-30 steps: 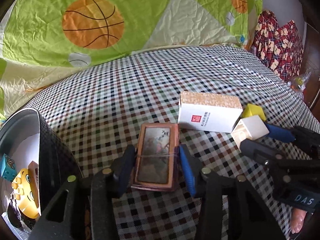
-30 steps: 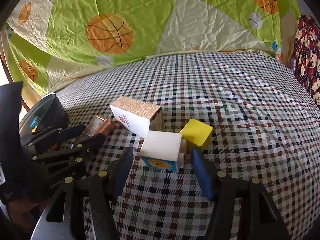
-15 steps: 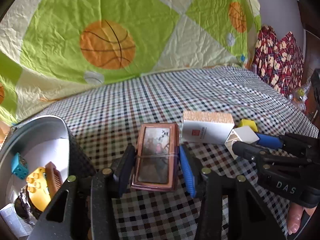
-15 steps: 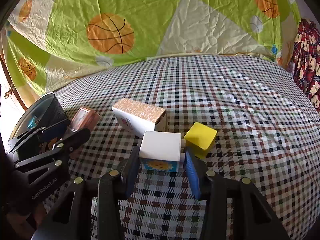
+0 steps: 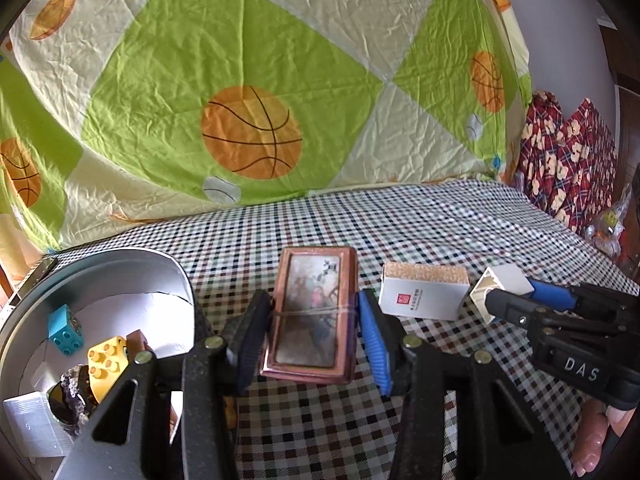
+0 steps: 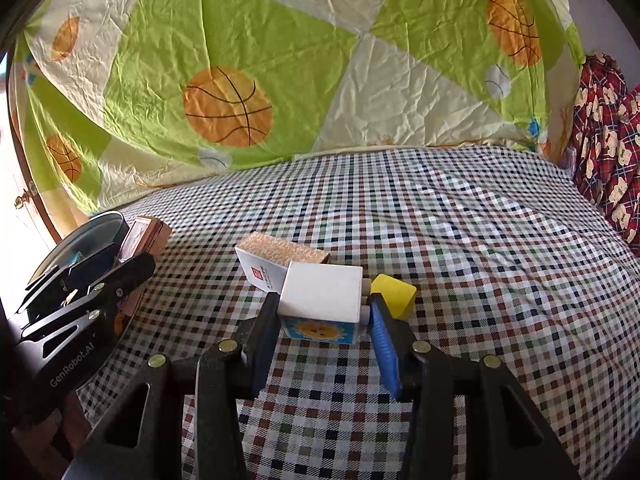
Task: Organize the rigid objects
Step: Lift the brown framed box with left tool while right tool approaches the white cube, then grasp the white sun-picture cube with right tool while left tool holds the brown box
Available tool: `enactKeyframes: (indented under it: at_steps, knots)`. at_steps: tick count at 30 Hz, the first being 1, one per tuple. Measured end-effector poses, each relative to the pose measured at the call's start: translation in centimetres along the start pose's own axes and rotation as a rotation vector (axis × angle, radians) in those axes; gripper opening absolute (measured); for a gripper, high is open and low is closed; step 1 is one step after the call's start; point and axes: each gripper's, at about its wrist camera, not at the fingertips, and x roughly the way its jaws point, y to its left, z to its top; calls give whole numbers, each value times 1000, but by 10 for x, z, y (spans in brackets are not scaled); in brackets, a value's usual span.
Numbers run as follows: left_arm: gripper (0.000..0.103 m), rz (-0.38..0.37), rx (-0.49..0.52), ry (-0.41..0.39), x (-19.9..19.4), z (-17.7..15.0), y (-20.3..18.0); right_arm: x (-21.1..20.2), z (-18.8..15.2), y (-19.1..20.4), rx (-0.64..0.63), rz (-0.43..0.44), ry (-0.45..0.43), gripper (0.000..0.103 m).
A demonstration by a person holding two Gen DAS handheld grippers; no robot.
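My left tongs (image 5: 310, 340) are clamped on the sides of a brown framed box (image 5: 314, 314), lifted clear of the checkered bed (image 5: 420, 224) beside the round metal tin (image 5: 120, 260) at its left edge. To finish well, I should carry it level over the rim, lower it past the toy bricks (image 5: 106, 364), and only then let go. My right tongs (image 6: 322, 320) have just been closing on the white toy block (image 6: 322, 292), and the pads now press its sides. The left view shows the tin's contents, which the right view hides; the right view shows the yellow block (image 6: 394, 290) tucked just behind the white one, and the white carton (image 6: 276, 256) touching it.
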Motion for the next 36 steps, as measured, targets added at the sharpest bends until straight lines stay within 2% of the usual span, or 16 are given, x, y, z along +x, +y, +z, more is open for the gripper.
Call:
enactKeyframes:
  at_steps: [10, 18, 30, 36]
  knots:
    - [45, 38, -15, -84, -20, -4, 3, -18, -1, 5, -14, -25, -98, 46]
    - [45, 48, -37, -113, -30, -7, 8, -25, -1, 5, -19, -36, -134, 46]
    - [45, 86, -74, -156, -44, -12, 16, -45, -4, 10, -40, -58, -232, 46]
    - [45, 105, -76, -170, -49, -14, 17, -47, -4, 11, -39, -58, -244, 46]
